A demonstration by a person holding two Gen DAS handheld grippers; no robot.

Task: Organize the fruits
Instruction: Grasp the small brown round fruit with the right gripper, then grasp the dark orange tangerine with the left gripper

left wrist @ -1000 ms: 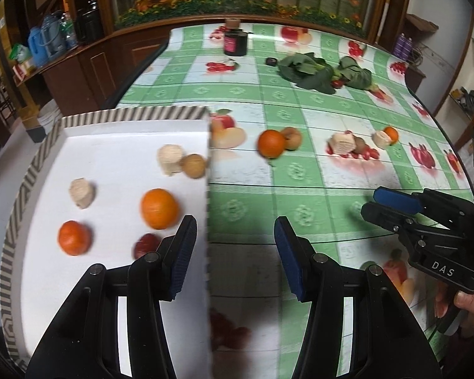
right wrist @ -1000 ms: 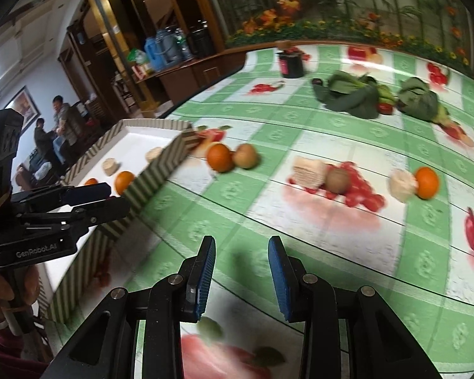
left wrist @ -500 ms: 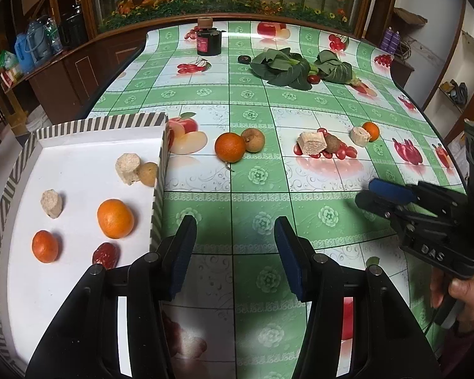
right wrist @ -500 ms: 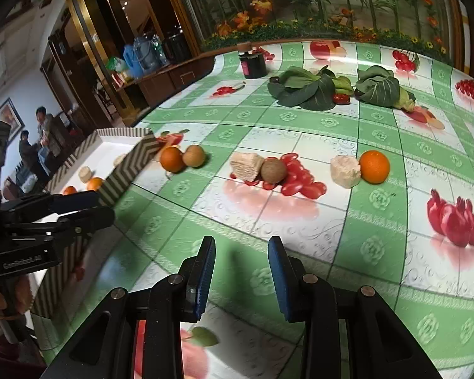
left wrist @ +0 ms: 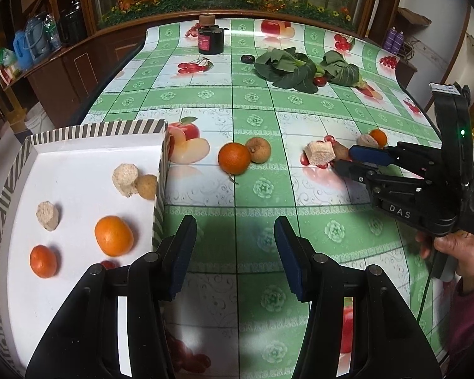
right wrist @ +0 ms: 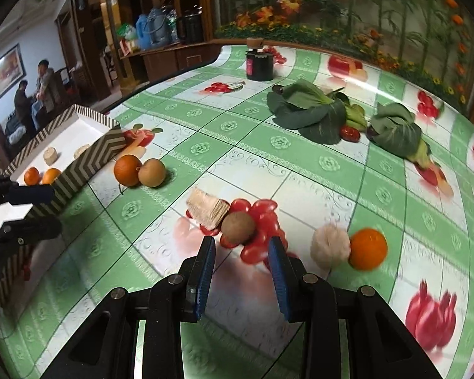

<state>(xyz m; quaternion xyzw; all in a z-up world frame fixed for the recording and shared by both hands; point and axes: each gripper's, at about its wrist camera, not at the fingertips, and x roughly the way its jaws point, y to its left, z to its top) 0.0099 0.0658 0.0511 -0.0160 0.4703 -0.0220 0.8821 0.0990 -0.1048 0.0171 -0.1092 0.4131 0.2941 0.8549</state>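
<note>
My right gripper (right wrist: 241, 248) hangs just short of a small brown fruit (right wrist: 238, 227) on the tablecloth (right wrist: 205, 132), jaws parted, nothing between them. A beige cut chunk (right wrist: 207, 210) touches that fruit. My left gripper (left wrist: 233, 240) is parted and empty beside the striped tray (left wrist: 94, 131), which holds two oranges (left wrist: 113, 236). Another orange (left wrist: 233, 158) lies loose mid-table.
</note>
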